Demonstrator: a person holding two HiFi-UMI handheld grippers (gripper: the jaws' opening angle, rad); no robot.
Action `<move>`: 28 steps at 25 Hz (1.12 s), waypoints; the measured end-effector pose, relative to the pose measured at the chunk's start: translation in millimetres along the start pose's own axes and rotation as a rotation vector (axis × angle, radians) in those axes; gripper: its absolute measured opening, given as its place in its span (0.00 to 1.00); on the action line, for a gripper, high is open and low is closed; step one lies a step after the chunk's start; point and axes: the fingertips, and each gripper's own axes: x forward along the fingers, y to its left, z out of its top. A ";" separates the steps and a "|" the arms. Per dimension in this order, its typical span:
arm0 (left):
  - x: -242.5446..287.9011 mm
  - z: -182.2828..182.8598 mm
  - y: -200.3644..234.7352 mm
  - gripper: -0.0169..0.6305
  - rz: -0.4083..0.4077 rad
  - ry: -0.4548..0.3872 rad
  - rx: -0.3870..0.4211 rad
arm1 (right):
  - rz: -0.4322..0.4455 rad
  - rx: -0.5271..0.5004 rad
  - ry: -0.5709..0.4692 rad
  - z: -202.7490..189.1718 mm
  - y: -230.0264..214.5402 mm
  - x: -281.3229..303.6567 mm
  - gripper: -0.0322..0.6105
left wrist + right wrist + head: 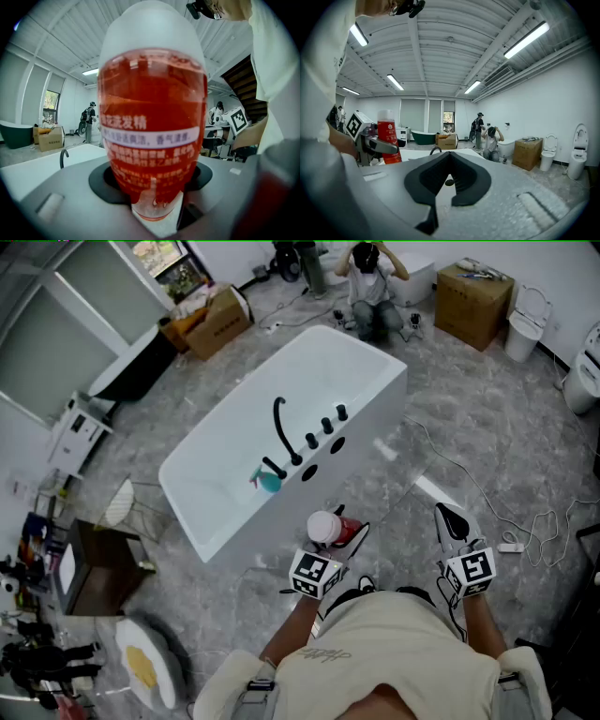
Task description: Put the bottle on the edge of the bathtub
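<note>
Left tongs [345, 532] gripped the red bottle [324, 527] upright, just near of the white bathtub [366, 381], not on its edge; the right tongs [453, 518], further right, were clenched, empty.

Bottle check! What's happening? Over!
Left gripper shut on red bottle, upright. Right gripper shut, empty. Bathtub ahead; faucet on its near rim.

Wears a cream T-shirt [394, 652] with a small dark script print [323, 652] at its 9 o'clock. Shows pale grey shells and black-lined jaws on the left gripper [342, 529] and right gripper [452, 519], with white, black-marked left cube [314, 575] and right cube [469, 570] at their 6 o'clock
</note>
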 end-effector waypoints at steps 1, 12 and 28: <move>-1.9 -1.4 2.5 0.49 -0.001 0.005 0.000 | -0.001 0.004 0.002 -0.5 3.2 1.4 0.05; -5.4 -29.6 32.4 0.49 -0.055 0.030 -0.051 | -0.078 0.063 0.009 -7.0 23.3 19.3 0.05; 59.4 -49.9 65.5 0.49 -0.082 0.149 -0.105 | -0.051 0.152 0.106 -44.1 -26.7 85.3 0.05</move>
